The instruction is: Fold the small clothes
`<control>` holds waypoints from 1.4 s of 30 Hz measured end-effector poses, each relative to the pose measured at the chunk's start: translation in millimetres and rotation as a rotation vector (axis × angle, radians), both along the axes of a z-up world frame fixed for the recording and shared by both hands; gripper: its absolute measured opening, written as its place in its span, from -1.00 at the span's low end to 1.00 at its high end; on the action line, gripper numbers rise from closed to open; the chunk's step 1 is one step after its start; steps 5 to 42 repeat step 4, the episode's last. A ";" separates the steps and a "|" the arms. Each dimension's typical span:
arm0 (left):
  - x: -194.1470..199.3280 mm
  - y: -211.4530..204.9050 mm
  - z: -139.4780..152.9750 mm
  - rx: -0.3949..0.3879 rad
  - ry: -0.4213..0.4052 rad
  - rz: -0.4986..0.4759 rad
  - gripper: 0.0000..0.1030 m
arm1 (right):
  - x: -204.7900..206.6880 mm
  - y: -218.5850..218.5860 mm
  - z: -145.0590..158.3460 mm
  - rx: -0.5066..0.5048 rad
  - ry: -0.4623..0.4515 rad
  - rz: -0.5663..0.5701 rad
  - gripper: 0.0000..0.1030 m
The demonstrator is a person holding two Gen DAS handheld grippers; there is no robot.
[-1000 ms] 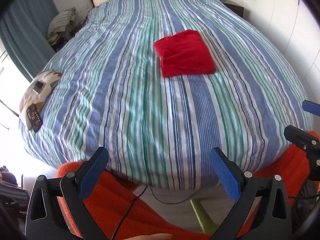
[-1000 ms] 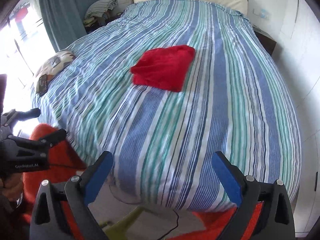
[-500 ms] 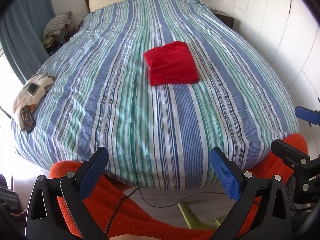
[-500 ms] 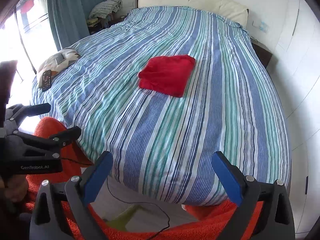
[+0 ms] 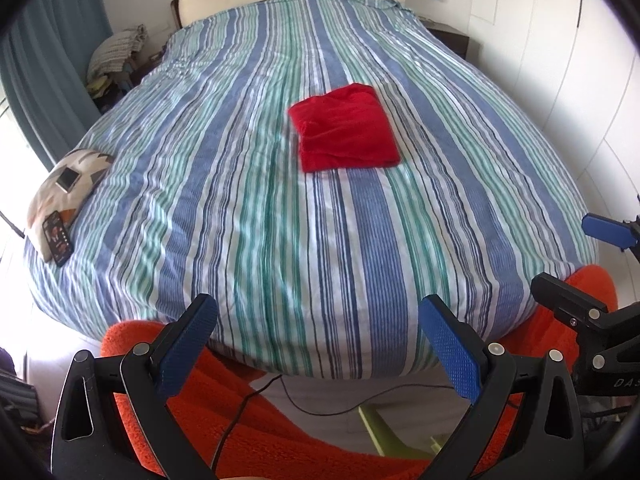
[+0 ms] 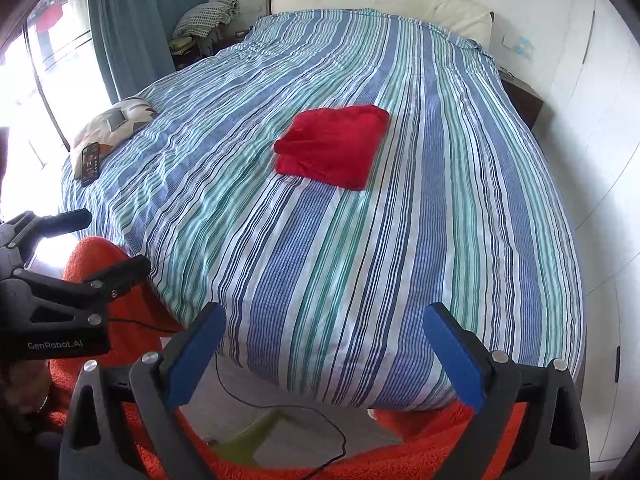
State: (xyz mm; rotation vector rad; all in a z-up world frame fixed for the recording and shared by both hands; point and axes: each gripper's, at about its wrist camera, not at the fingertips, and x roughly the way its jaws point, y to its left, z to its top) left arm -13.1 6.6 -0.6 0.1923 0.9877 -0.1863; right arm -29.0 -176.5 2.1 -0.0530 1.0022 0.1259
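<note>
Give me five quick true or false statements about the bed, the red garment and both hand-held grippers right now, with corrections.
1. The red garment lies folded on the striped bedspread. True.
2. The left hand-held gripper is clamped on the garment. False: its jaws are open and empty, short of the bed.
3. A phone rests by the patterned cushion at the bed's edge. True.
4. The right hand-held gripper is shut. False: it is open.
5. The garment hangs over the bed's foot. False: it lies mid-bed.
</note>
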 end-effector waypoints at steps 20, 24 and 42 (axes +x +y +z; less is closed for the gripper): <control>-3.7 -0.5 2.0 0.006 -0.014 0.003 0.97 | -0.2 -2.4 1.1 0.006 -0.007 -0.011 0.91; -3.7 -0.5 2.0 0.006 -0.014 0.003 0.97 | -0.2 -2.4 1.1 0.006 -0.007 -0.011 0.91; -3.7 -0.5 2.0 0.006 -0.014 0.003 0.97 | -0.2 -2.4 1.1 0.006 -0.007 -0.011 0.91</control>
